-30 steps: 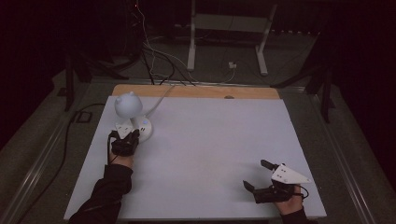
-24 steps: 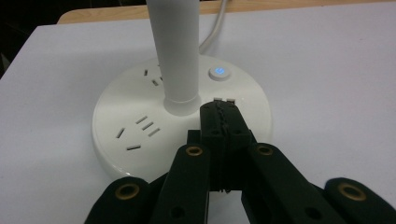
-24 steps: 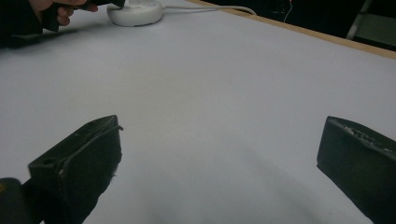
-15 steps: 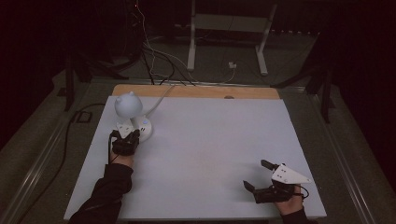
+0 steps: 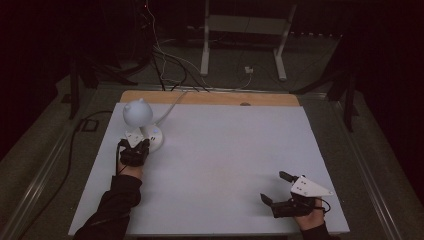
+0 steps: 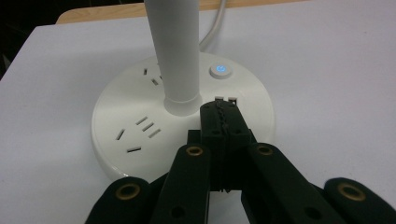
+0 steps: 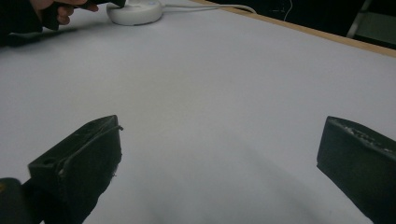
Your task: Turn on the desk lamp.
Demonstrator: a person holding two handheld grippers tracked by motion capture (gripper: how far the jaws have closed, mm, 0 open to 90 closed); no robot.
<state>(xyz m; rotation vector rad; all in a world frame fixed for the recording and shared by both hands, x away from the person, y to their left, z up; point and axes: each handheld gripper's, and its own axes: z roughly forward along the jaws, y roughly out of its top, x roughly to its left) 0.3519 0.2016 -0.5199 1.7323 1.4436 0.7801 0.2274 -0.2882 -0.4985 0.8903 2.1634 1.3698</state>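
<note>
A white desk lamp [image 5: 140,125] with a round head and a broad round base stands on the table at about ten o'clock from the centre of the high view, its white cord [image 5: 170,104] running off the far edge toward twelve o'clock. The left gripper [image 5: 134,153] sits just at the lamp's six o'clock side, its jaws pressed together with nothing between them. In the left gripper view their joined tip [image 6: 221,116] hovers over the lamp base [image 6: 140,112], just beside the upright stem [image 6: 175,51] and near the small lit power button [image 6: 220,70], which suggests the closed tip is meant to serve as a poking finger for the switch. The base also carries socket slots. The right gripper [image 5: 284,191] rests at about five o'clock, well apart from the lamp, jaws spread wide and empty, likely parked while the other hand works. The table [image 5: 225,150] is covered in a plain white sheet, with a strip of bare wood [image 5: 210,97] along its far edge. The room beyond is dark, with cables on the floor [image 5: 165,55] and a white metal stand [image 5: 245,40] at twelve o'clock.
</note>
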